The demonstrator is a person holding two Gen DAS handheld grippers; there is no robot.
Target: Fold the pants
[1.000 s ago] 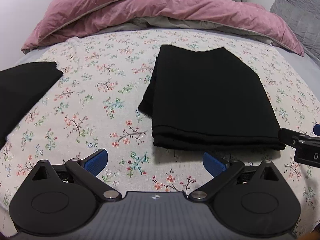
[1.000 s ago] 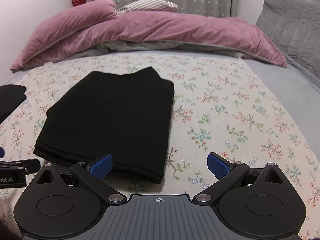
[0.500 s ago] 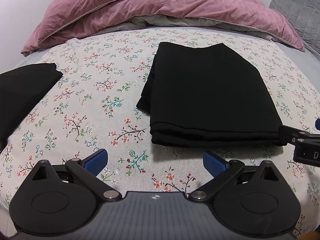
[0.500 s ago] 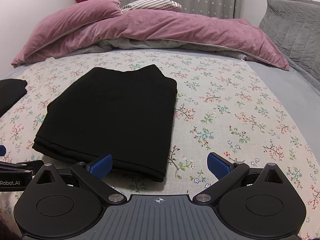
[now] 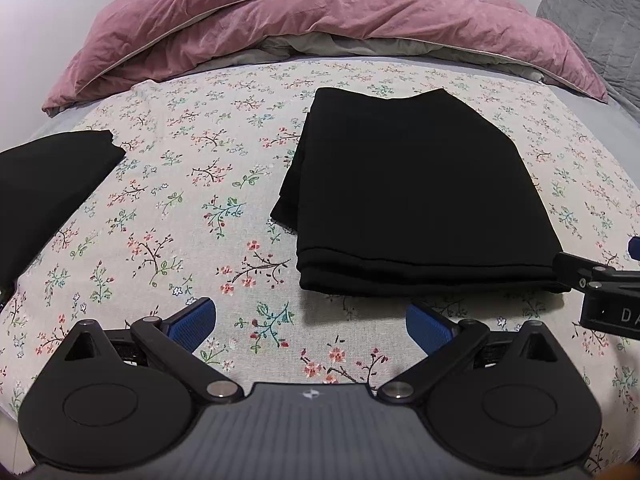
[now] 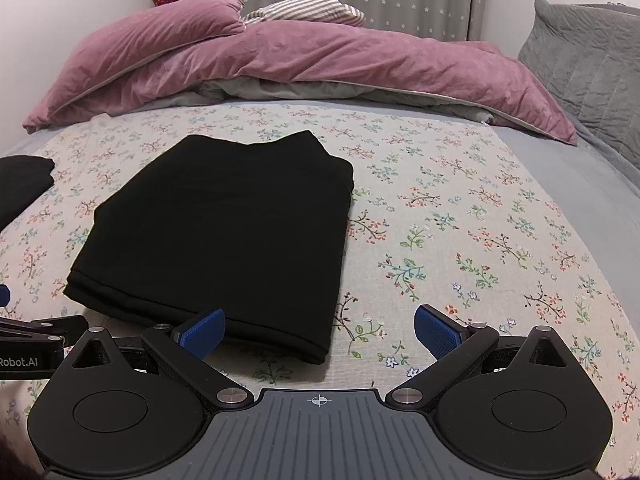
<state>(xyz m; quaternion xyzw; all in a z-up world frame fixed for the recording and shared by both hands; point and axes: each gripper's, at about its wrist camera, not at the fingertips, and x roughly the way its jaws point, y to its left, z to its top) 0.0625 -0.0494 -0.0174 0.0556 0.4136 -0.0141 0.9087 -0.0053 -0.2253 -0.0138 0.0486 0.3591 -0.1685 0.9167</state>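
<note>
The black pants lie folded into a flat rectangle on the floral bedsheet; they also show in the right wrist view. My left gripper is open and empty, just in front of the pants' near left corner. My right gripper is open and empty, in front of the pants' near right corner, its left pad close to the folded edge. Each gripper's side shows at the edge of the other's view.
A second folded black garment lies at the left edge of the bed. A pink duvet is bunched at the back, with a striped pillow behind it. A grey quilted cushion is at the right.
Both grippers have drawn back and risen slightly from the folded pants. The pants have not moved.
</note>
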